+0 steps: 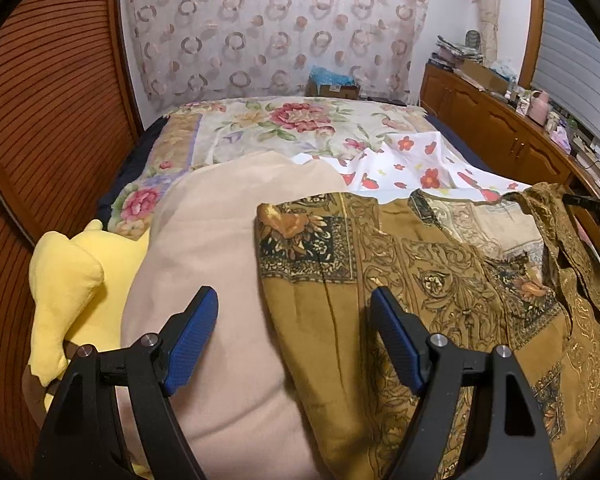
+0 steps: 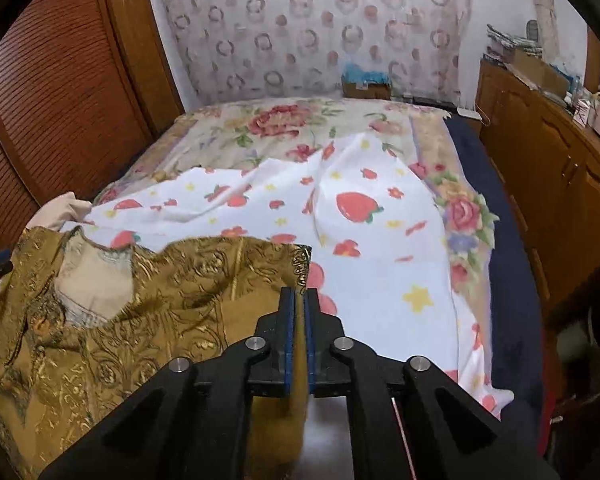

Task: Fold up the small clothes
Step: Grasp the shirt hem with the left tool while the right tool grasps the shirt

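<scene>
Garment (image 1: 420, 288): mustard-gold printed top with dark floral squares and scrollwork, spread on the near part of the bed, partly over the pink blanket and the strawberry sheet; its pale inner lining shows at the neck opening (image 2: 96, 284).
Left gripper (image 1: 294, 312): fingers wide apart, holding nothing; it hovers above the garment's left edge, where gold cloth meets the pink blanket.
Left pads (image 1: 192, 340): blue, textured, one over the blanket, the other over the gold cloth.
Right gripper (image 2: 299, 304): fingers pressed together on the garment's edge, just below its right corner; a strip of gold cloth runs down between the blue pads (image 2: 288, 336).
Blanket (image 1: 220, 240): plain pale pink, bulging at the near left of the bed, under the garment's left side.
Sheet (image 2: 380, 248): white with red strawberries, flowers and yellow stars, rumpled, lying mid-bed beyond and to the right of the garment.
Bedcover (image 1: 300, 120): cream with large roses, covering the far half of the bed.
Plush toy (image 1: 64, 280): yellow, at the bed's near left edge, touching the blanket.
Cabinet (image 2: 548, 176): wooden, along the bed's right side, its top cluttered.
Curtain (image 1: 276, 28): sheer, ring pattern, on the far wall.
</scene>
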`<state>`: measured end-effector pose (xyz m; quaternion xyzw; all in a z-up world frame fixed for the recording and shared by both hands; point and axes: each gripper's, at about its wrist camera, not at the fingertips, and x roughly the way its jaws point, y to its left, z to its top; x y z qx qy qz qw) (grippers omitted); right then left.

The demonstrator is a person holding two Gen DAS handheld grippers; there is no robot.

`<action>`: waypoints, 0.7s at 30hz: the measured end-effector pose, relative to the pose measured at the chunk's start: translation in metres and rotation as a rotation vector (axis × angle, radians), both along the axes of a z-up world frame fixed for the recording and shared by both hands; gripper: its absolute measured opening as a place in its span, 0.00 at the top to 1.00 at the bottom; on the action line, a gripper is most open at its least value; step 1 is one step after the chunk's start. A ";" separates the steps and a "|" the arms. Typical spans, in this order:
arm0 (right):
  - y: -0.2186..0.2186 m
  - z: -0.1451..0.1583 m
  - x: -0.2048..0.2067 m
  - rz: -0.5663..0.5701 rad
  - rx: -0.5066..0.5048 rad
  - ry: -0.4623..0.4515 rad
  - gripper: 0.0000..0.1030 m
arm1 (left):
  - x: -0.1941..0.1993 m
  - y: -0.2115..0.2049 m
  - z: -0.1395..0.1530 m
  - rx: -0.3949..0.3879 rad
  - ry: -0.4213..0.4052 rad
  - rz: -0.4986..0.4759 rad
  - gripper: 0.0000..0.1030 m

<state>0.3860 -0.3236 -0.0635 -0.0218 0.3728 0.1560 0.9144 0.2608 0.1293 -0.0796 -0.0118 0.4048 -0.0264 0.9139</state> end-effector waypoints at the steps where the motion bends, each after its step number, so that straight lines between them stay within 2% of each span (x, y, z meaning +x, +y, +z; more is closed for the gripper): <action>1: 0.002 -0.001 0.002 -0.002 -0.009 0.004 0.85 | 0.001 0.000 0.000 -0.005 0.001 -0.003 0.23; 2: 0.004 0.001 0.005 -0.004 -0.017 0.010 0.81 | 0.003 0.001 0.000 -0.010 0.002 -0.005 0.23; 3: 0.006 0.000 0.006 -0.003 -0.023 0.019 0.70 | 0.006 0.003 0.000 -0.018 0.004 -0.003 0.23; 4: 0.007 0.000 0.010 -0.001 -0.028 0.026 0.59 | 0.007 0.004 0.001 -0.024 0.000 0.002 0.28; 5: 0.007 0.003 0.013 -0.001 -0.035 0.036 0.55 | 0.009 0.008 0.002 -0.032 -0.011 0.014 0.32; 7: 0.007 0.003 0.016 -0.002 -0.055 0.044 0.55 | 0.016 0.014 0.003 -0.044 -0.011 0.038 0.47; 8: 0.008 0.001 0.016 -0.007 -0.063 0.051 0.55 | 0.019 0.016 0.002 -0.049 -0.006 0.045 0.49; 11: 0.010 0.001 0.023 -0.014 -0.065 0.085 0.55 | 0.032 0.023 -0.002 -0.067 0.027 0.060 0.50; 15: 0.012 0.007 0.025 -0.018 -0.088 0.074 0.55 | 0.040 0.026 -0.007 -0.088 0.063 0.058 0.50; 20: 0.013 0.006 0.025 -0.017 -0.096 0.066 0.55 | 0.040 0.026 -0.007 -0.097 0.065 0.054 0.50; 21: 0.014 0.006 0.025 -0.018 -0.094 0.067 0.55 | 0.040 0.025 -0.006 -0.100 0.059 0.046 0.54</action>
